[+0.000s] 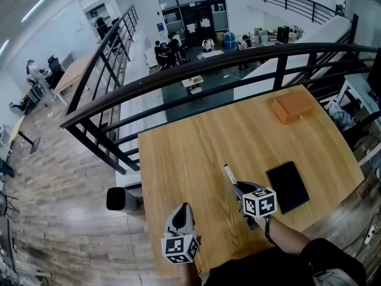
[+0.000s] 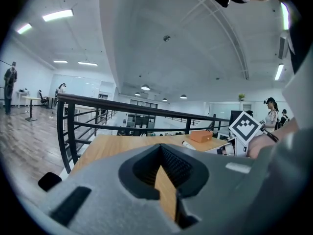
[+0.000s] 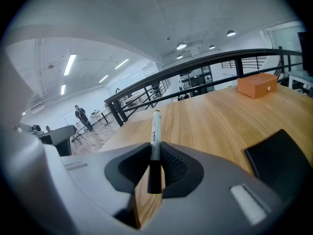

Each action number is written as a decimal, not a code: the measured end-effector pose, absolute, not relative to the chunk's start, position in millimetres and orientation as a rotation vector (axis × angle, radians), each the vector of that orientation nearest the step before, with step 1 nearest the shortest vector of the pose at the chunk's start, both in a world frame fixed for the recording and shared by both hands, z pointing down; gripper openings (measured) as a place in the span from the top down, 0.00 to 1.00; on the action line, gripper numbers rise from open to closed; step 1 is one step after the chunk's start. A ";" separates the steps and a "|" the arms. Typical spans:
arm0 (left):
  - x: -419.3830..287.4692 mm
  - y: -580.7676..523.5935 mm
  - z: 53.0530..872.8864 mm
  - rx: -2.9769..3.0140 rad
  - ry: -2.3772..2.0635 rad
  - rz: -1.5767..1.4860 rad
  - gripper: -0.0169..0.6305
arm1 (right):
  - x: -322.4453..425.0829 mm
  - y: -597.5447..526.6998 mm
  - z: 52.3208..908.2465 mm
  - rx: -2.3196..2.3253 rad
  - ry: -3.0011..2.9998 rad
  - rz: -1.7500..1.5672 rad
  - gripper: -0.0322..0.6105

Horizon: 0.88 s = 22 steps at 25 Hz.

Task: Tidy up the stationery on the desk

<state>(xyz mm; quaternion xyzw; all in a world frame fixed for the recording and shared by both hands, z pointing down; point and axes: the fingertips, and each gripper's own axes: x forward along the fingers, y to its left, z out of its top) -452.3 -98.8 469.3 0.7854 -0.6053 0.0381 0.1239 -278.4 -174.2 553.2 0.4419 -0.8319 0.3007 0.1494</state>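
Well, off to the left of the black pad (image 1: 287, 186), the left gripper (image 1: 182, 210) hangs over the near edge of the desk (image 1: 190, 148). Its jaws are pressed together with nothing between them, so it has no share in the work at this point. Closer to the pad, just on its left, the right gripper (image 1: 236, 187) has its jaws narrowed onto a marker pen (image 1: 228, 173). They clamp the dark end, and the white barrel sticks out ahead toward the far side of the desk. The pen looks raised off the wood rather than lying on it, so the pick-up seems done.

The black pad itself lies flat on the desk with neither gripper touching it. Well beyond the pad, near the far right corner, stands an orange box (image 1: 293, 107), closed as far as can be seen.

By my reading the job is at an early stage: one pen is in hand but not yet put anywhere. The box may be where it belongs, though I cannot tell that. No other loose stationery shows, so what remains is stowing the pen and perhaps squaring away the pad
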 end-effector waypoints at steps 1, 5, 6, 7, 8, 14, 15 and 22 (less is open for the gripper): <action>-446.8 -98.7 468.3 2.295 -1.761 0.116 0.98 | -273.3 -173.1 551.5 1.272 -2.395 0.867 0.83; -425.1 -101.0 467.3 2.306 -1.762 0.133 0.98 | -254.9 -170.2 550.0 1.264 -2.405 0.861 0.83; -419.2 -101.5 467.1 2.310 -1.756 0.136 0.98 | -251.3 -169.1 549.8 1.260 -2.408 0.863 0.83; -412.8 -101.9 467.0 2.316 -1.749 0.142 0.98 | -247.3 -167.8 549.6 1.257 -2.411 0.866 0.83; -406.5 -102.3 466.8 2.324 -1.744 0.150 0.98 | -243.0 -166.7 549.3 1.257 -2.413 0.869 0.83; -371.7 -105.3 464.2 2.351 -1.729 0.173 0.98 | -210.8 -165.0 546.8 1.268 -2.422 0.884 0.83; -365.2 -105.6 464.7 2.355 -1.727 0.176 0.98 | -204.0 -165.0 547.0 1.273 -2.422 0.884 0.83; -322.9 -111.6 461.9 2.375 -1.706 0.196 0.98 | -161.1 -170.8 542.6 1.291 -2.427 0.891 0.83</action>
